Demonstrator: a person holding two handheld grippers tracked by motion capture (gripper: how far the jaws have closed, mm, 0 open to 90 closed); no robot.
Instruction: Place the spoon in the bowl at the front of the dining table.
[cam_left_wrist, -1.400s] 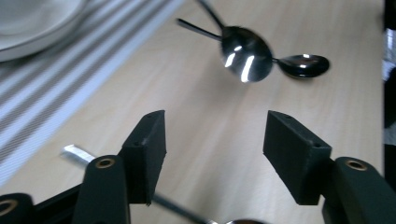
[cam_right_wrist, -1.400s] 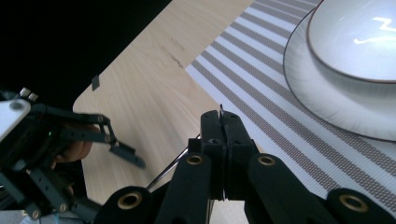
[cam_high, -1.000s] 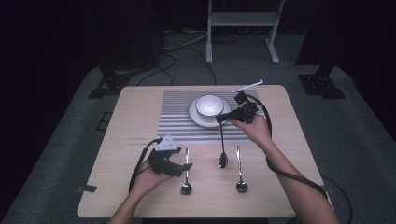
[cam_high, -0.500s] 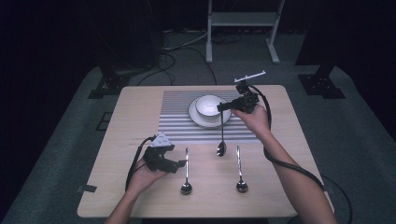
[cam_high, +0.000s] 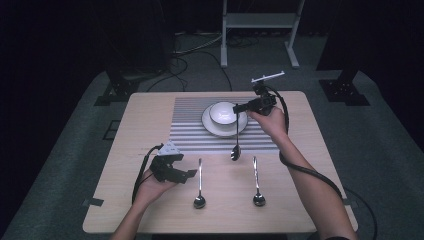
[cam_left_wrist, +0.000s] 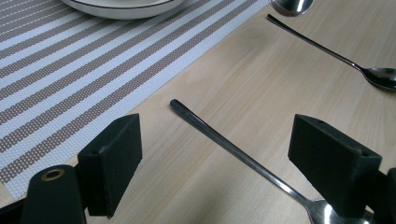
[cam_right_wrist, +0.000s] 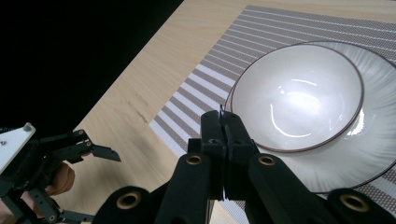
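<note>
In the high view the right gripper (cam_high: 239, 107) has risen since a second ago and now sits at the bowl's 3 o'clock edge, clenched on the handle tip of a spoon (cam_high: 236, 148) that hangs straight down, its head in the air over the near edge of the striped placemat (cam_high: 187, 125); earlier that spoon lay lower, between the other two. The white bowl (cam_high: 223, 112) stands on a white plate (cam_high: 210, 125) and looks empty. Two more spoons lie on the table (cam_high: 310, 165), a left spoon (cam_high: 199, 185) and a right spoon (cam_high: 256, 182), heads toward the person. The left gripper (cam_high: 189, 175) has stayed at about 9 o'clock of the left spoon, released. In the left gripper view its jaws stand wide apart on either side of that spoon's handle (not touching it). In the right gripper view the jaws are pressed together on a thin sliver of metal, with the empty bowl at 2 o'clock.
</note>
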